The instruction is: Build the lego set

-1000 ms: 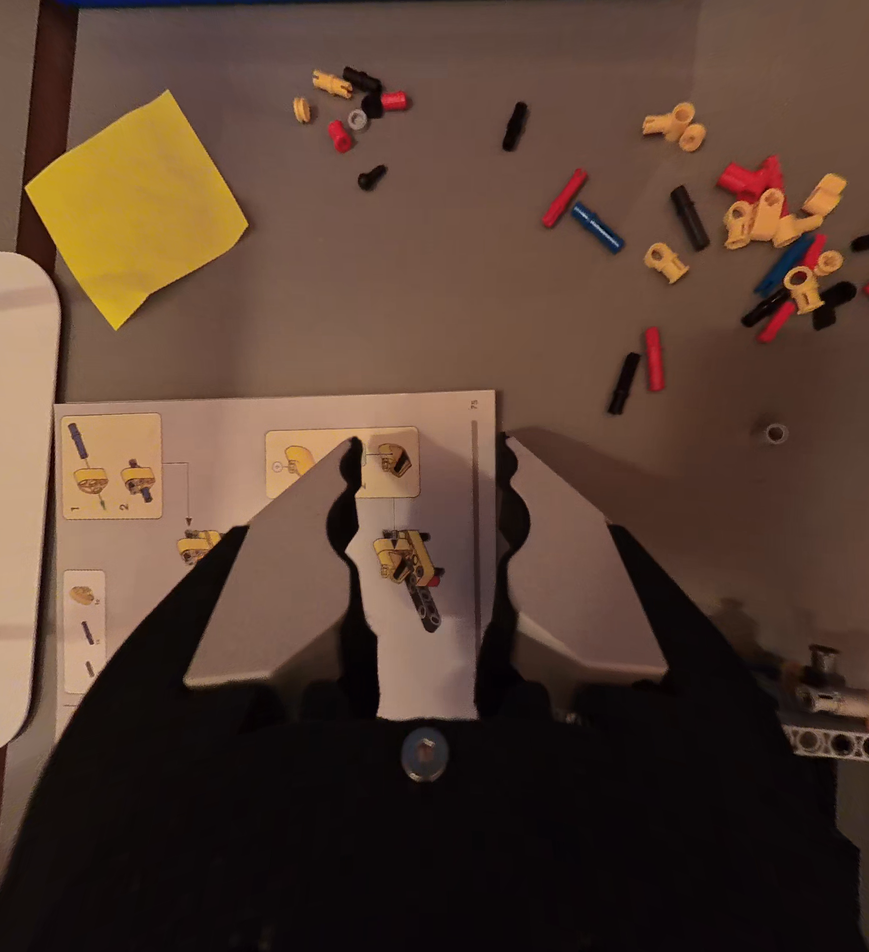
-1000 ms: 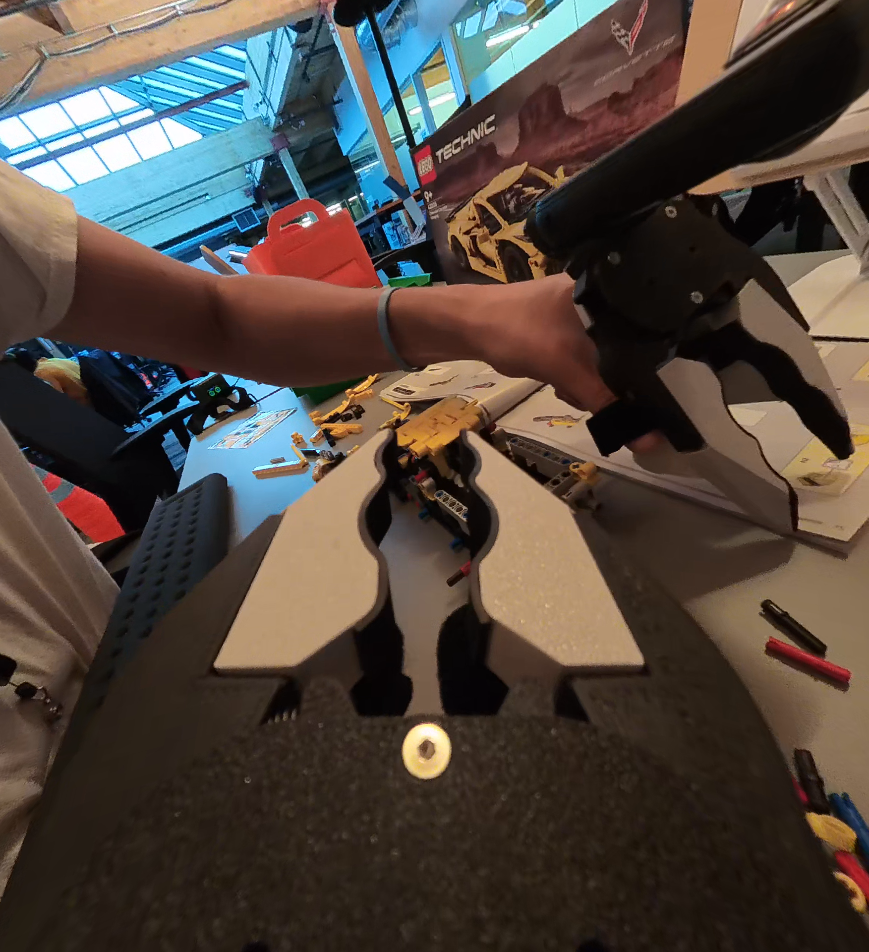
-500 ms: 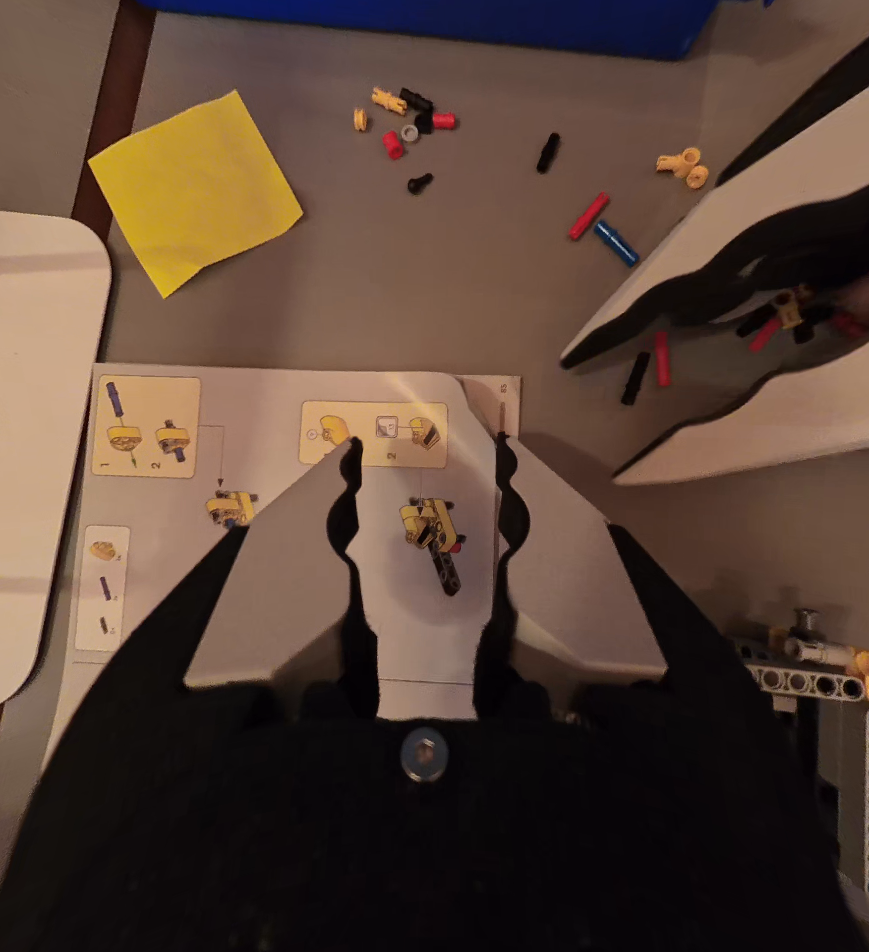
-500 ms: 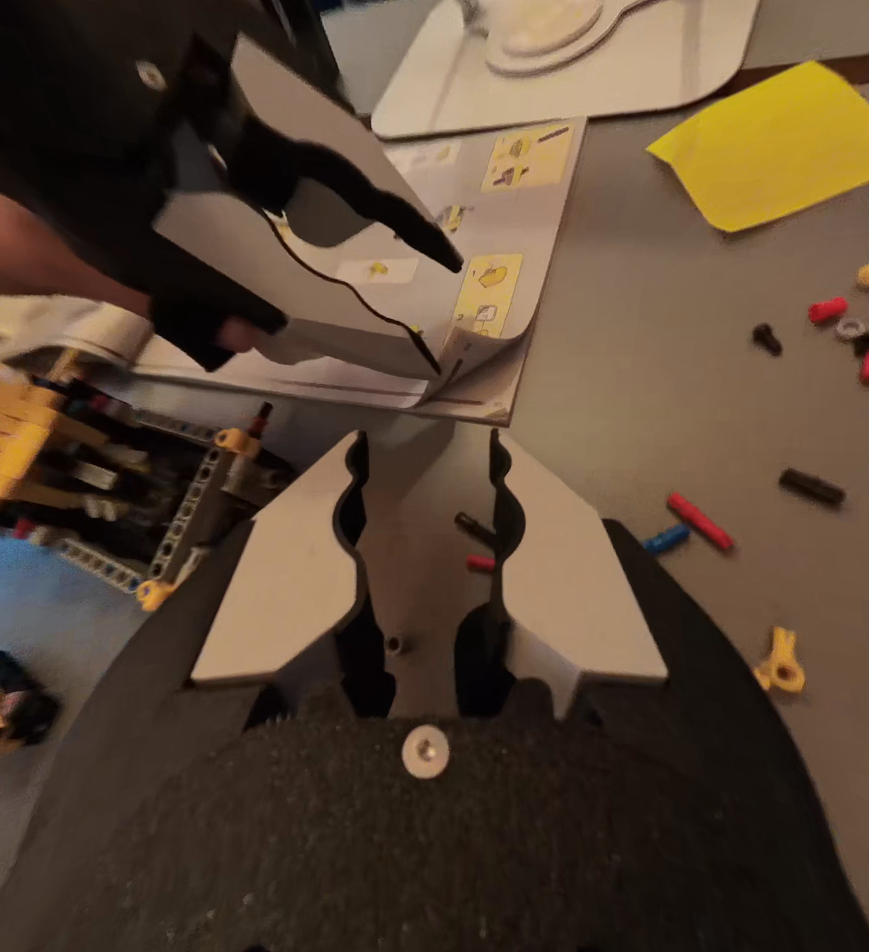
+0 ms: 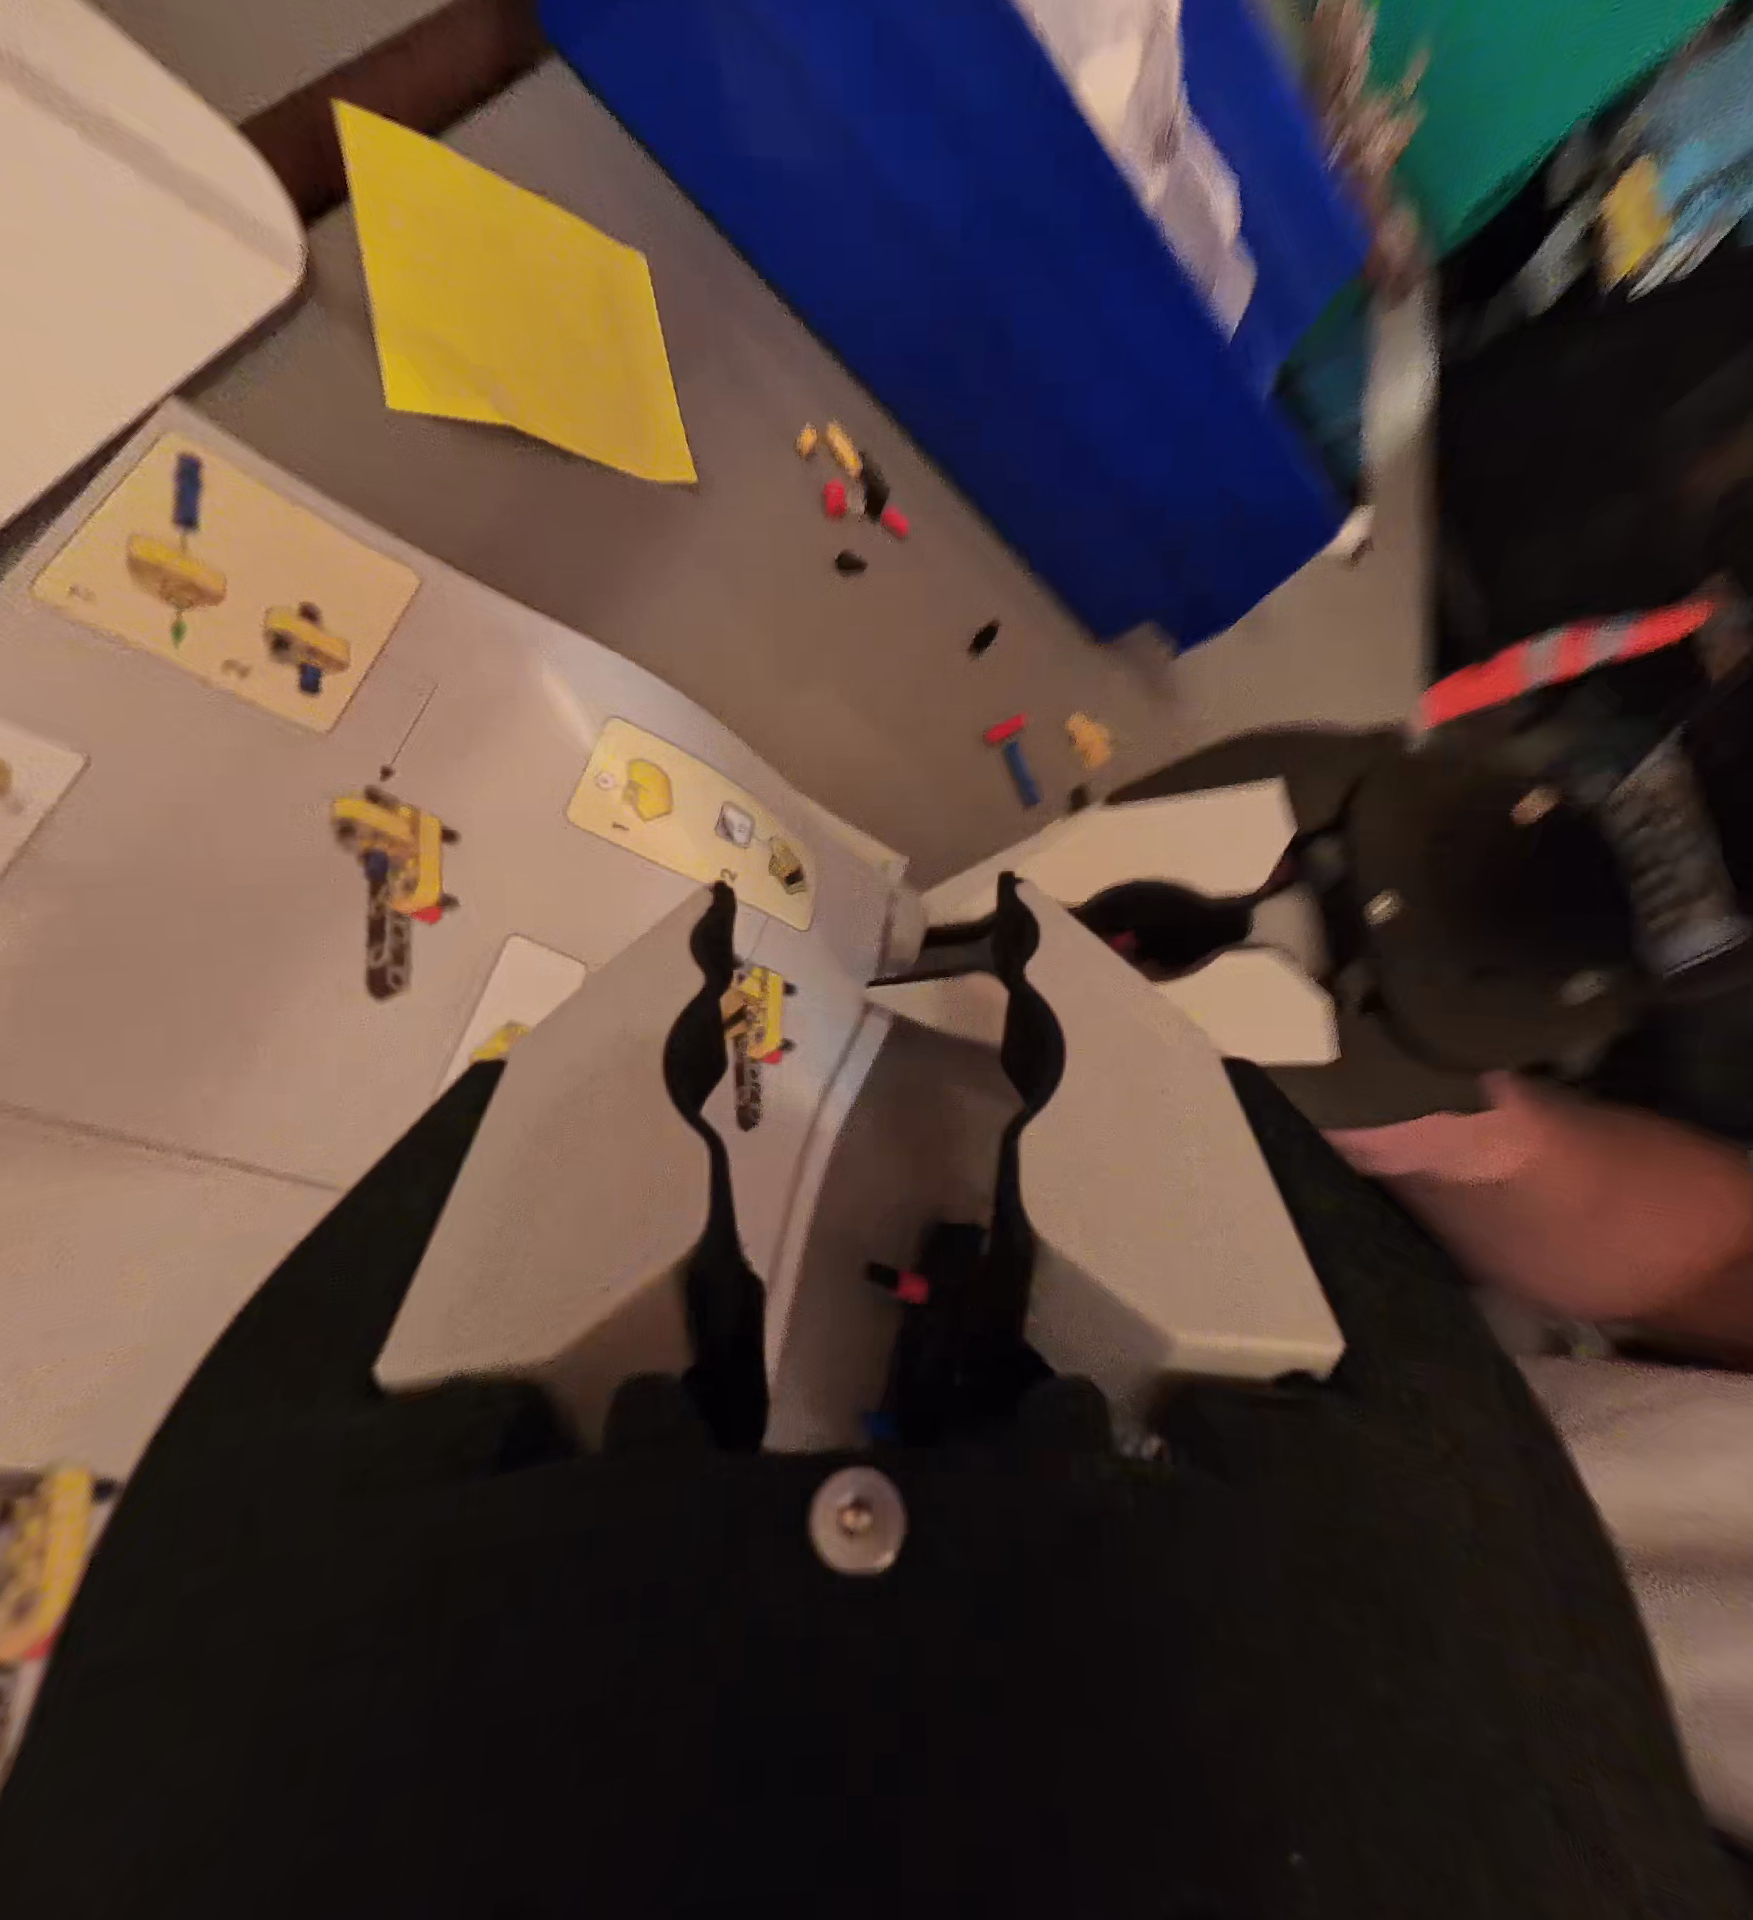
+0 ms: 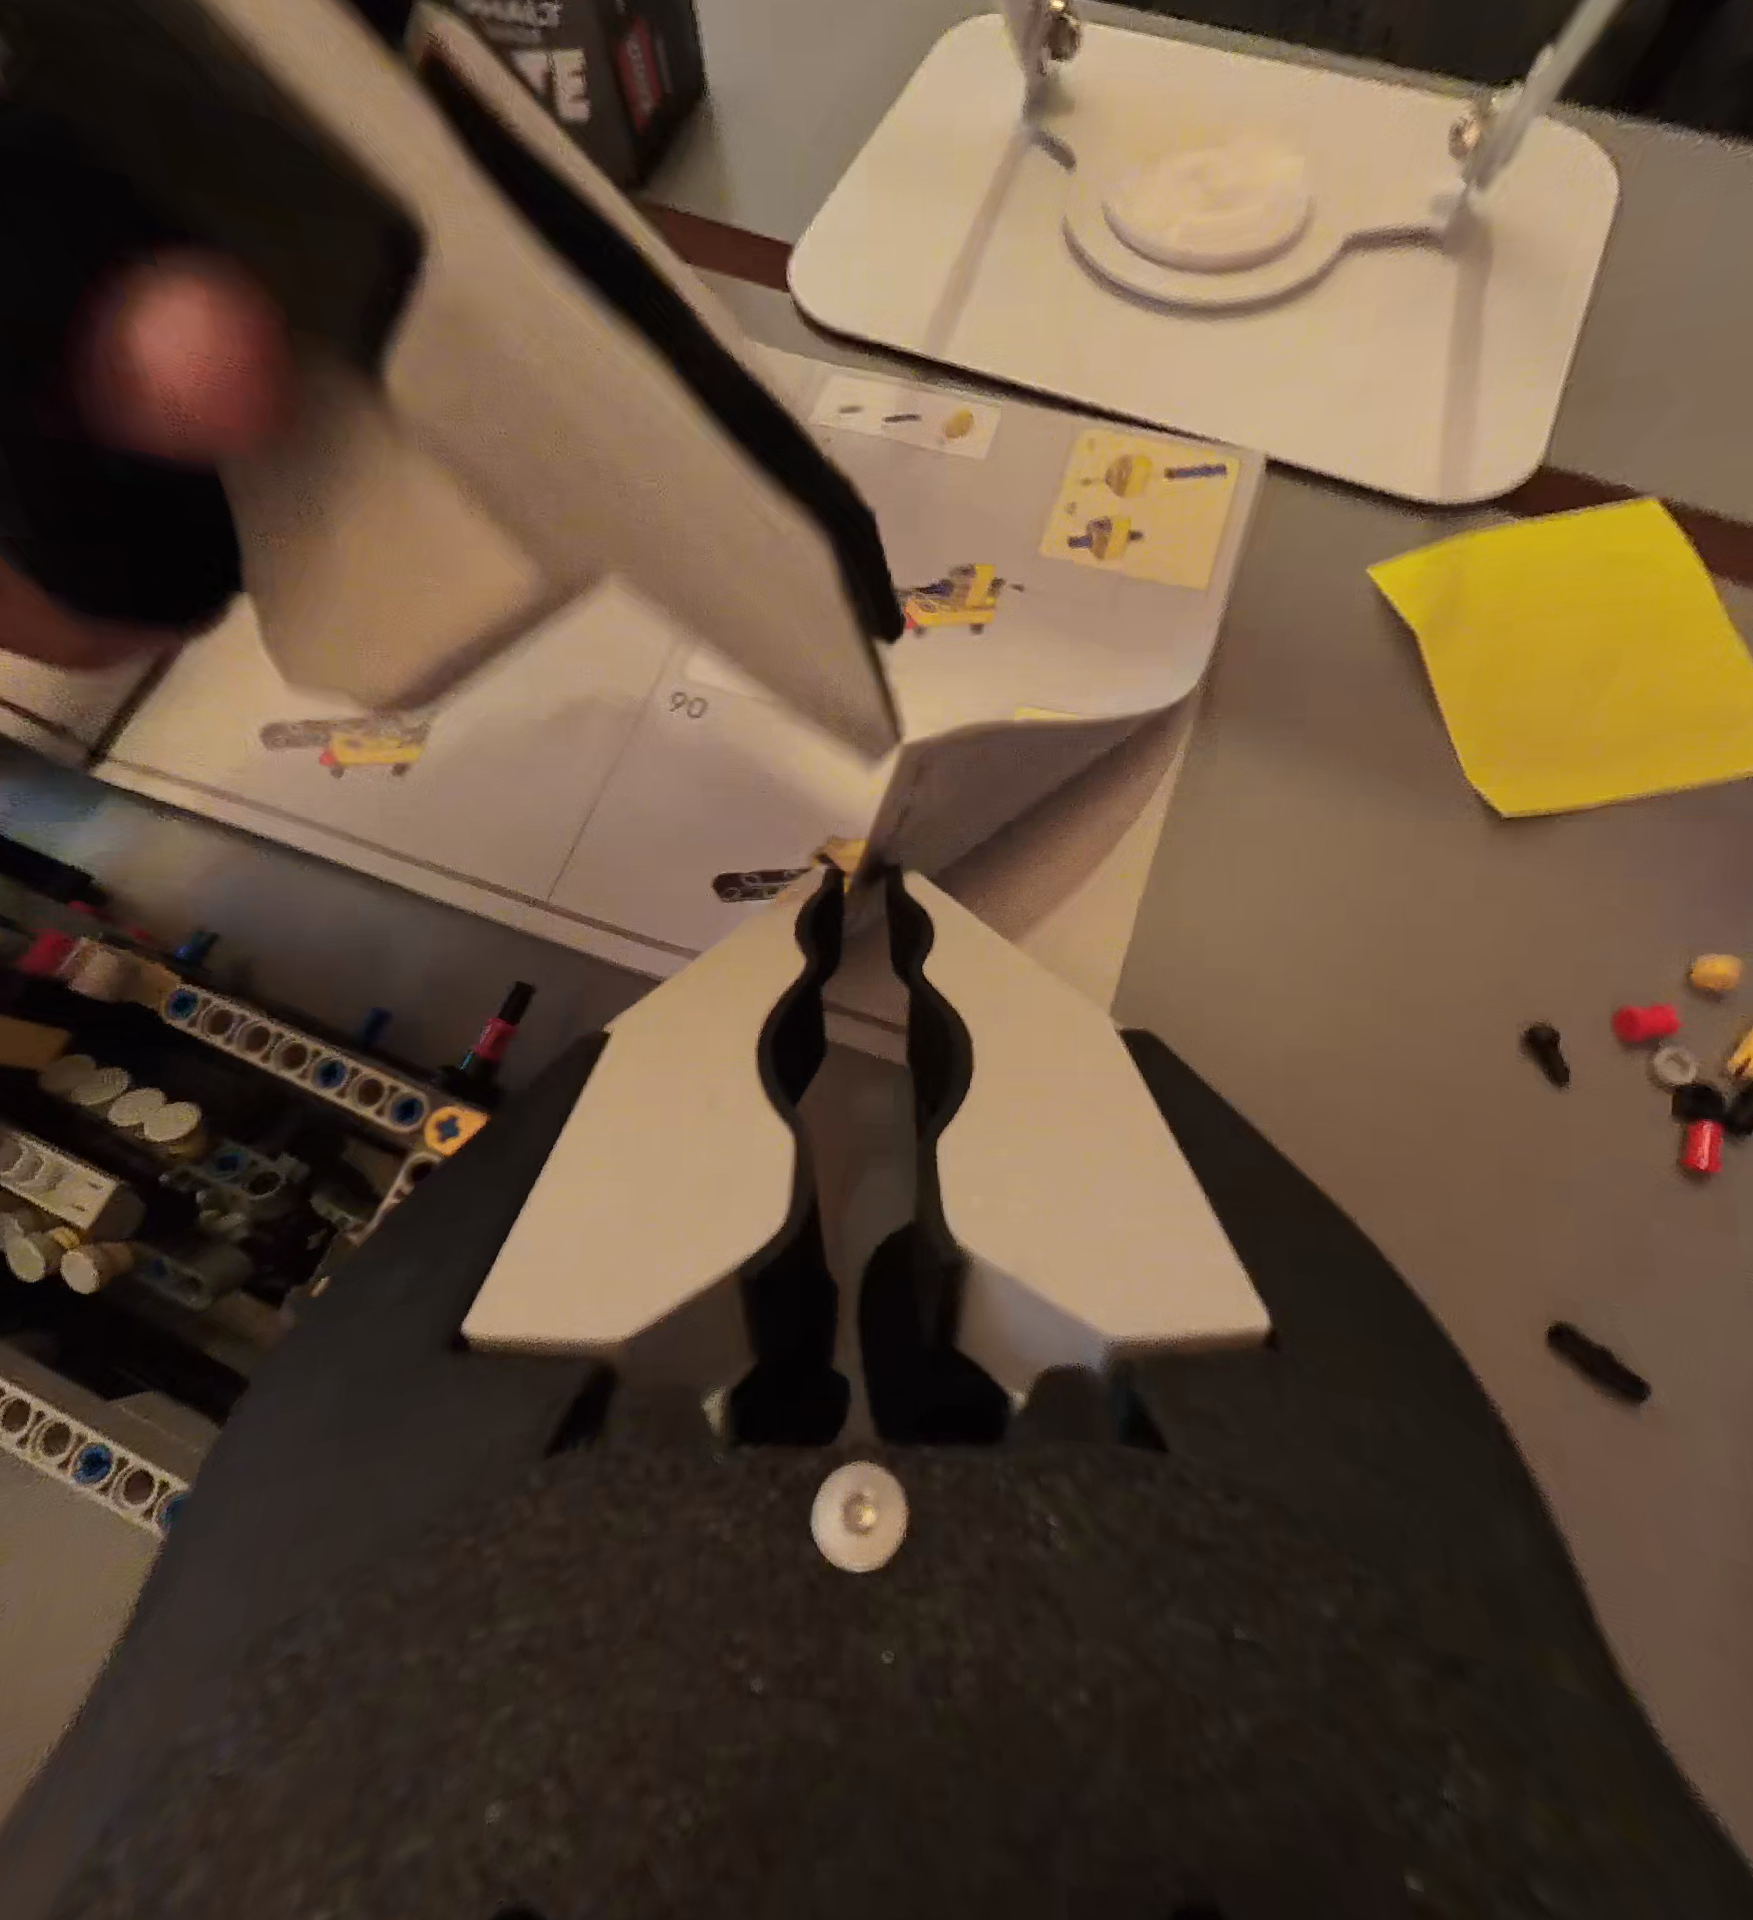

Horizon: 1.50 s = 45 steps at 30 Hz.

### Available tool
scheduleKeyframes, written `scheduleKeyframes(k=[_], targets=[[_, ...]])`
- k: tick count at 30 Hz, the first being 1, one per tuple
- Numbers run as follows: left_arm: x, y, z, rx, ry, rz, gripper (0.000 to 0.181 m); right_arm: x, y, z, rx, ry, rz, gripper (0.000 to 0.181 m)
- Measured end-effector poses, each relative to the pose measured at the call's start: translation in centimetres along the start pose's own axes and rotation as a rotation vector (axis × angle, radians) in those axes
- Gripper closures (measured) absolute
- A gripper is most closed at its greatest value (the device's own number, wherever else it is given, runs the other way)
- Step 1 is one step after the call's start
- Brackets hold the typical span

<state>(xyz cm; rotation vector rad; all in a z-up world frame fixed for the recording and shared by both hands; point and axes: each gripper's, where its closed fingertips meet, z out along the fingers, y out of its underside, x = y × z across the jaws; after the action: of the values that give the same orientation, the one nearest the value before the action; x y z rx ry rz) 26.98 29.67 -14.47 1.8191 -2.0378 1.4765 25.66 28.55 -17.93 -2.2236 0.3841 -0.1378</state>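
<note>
The open instruction booklet (image 5: 228, 935) lies on the grey table and also shows in the right wrist view (image 6: 643, 790). My right gripper (image 6: 861, 883) is shut on the near corner of its right-hand page (image 6: 1007, 779), which curls up off the booklet. It also shows in the left wrist view (image 5: 913, 940), coming in from the right. My left gripper (image 5: 861, 904) is open and empty, hovering over the curled page. In the right wrist view one of its fingertips (image 6: 887, 727) sits at the page's fold. The partly built model (image 6: 124, 1143) lies left of my right gripper.
Loose pins lie in a small cluster (image 6: 1703, 1081), also seen in the left wrist view (image 5: 856, 488), with a black pin (image 6: 1594, 1361) nearer. A yellow paper square (image 6: 1578, 655), a white stand base (image 6: 1215, 260) and a blue bin (image 5: 955, 260) lie beyond. A person's arm (image 5: 1578, 1226) reaches in. My right fingertips sit around 4 centimetres from my left ones.
My right gripper has swung down to the booklet's corner and closed on the page, which now curls up. My left gripper has stayed open and turned over the booklet.
</note>
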Motion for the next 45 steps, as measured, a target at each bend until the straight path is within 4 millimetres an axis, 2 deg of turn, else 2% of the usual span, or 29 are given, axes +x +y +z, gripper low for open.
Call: scheduleKeyframes(k=[1,3,6,8,9,10,12,13,15,16,18,21,25,32,40,41,45], targets=[[-0.1,-0.5,-1.0,0.040,0.042,-0.079,0.131,-0.5,-0.3,0.0,0.003,-0.002,-0.040,0.175],[-0.3,-0.9,-2.6,0.092,0.106,-0.189,0.130,-2.9,-1.4,-0.5,0.052,-0.056,-0.175,0.176],[-1.4,0.5,-3.7,0.070,0.092,-0.267,0.132,-5.8,-2.5,-1.3,0.086,-0.040,-0.420,0.178],[-2.0,1.6,-4.5,0.073,0.069,-0.290,0.178,-6.9,-2.9,-1.5,0.106,-0.035,-0.489,0.177],[-2.0,1.9,-4.8,0.090,0.087,-0.305,0.180,-7.4,-3.1,-1.7,0.115,-0.061,-0.483,0.176],[-1.8,1.9,-5.3,0.111,0.114,-0.324,0.181,-7.9,-3.0,-1.7,0.105,-0.115,-0.457,0.169],[-1.3,2.0,-6.0,0.149,0.169,-0.339,0.181,-9.2,-3.7,-2.3,0.102,-0.295,-0.321,0.122],[-1.1,2.1,-6.2,0.165,0.192,-0.339,0.181,-9.6,-4.6,-2.6,0.119,-0.394,-0.223,0.108],[-0.9,1.9,-6.7,0.205,0.222,-0.343,0.181,-9.2,-6.8,-2.6,0.182,-0.529,-0.017,0.104],[-0.6,1.7,-7.0,0.231,0.253,-0.345,0.181,-8.4,-7.1,-1.6,0.173,-0.541,0.052,0.103],[0.0,1.3,-7.6,0.270,0.311,-0.363,0.181,-8.2,-6.3,0.4,0.092,-0.573,0.073,0.102],[0.9,0.7,-8.4,0.320,0.408,-0.383,0.172,-8.0,-6.5,1.3,0.106,-0.592,0.100,0.129],[2.0,0.5,-9.4,0.351,0.471,-0.339,0.173,-7.0,-6.9,0.8,0.135,-0.625,0.165,0.137],[2.4,0.8,-8.8,0.327,0.428,-0.246,0.176,-5.9,-6.6,0.1,0.149,-0.643,0.201,0.138],[1.5,0.9,-8.7,0.326,0.357,-0.215,0.181,-4.5,-6.7,-0.8,0.186,-0.659,0.263,0.145],[1.3,1.1,-8.7,0.318,0.355,-0.222,0.181,-4.0,-6.7,-0.9,0.194,-0.655,0.273,0.150],[0.1,2.9,-10.2,0.287,0.323,-0.273,0.181,-0.7,-6.5,-1.9,0.214,-0.569,0.299,0.146]])
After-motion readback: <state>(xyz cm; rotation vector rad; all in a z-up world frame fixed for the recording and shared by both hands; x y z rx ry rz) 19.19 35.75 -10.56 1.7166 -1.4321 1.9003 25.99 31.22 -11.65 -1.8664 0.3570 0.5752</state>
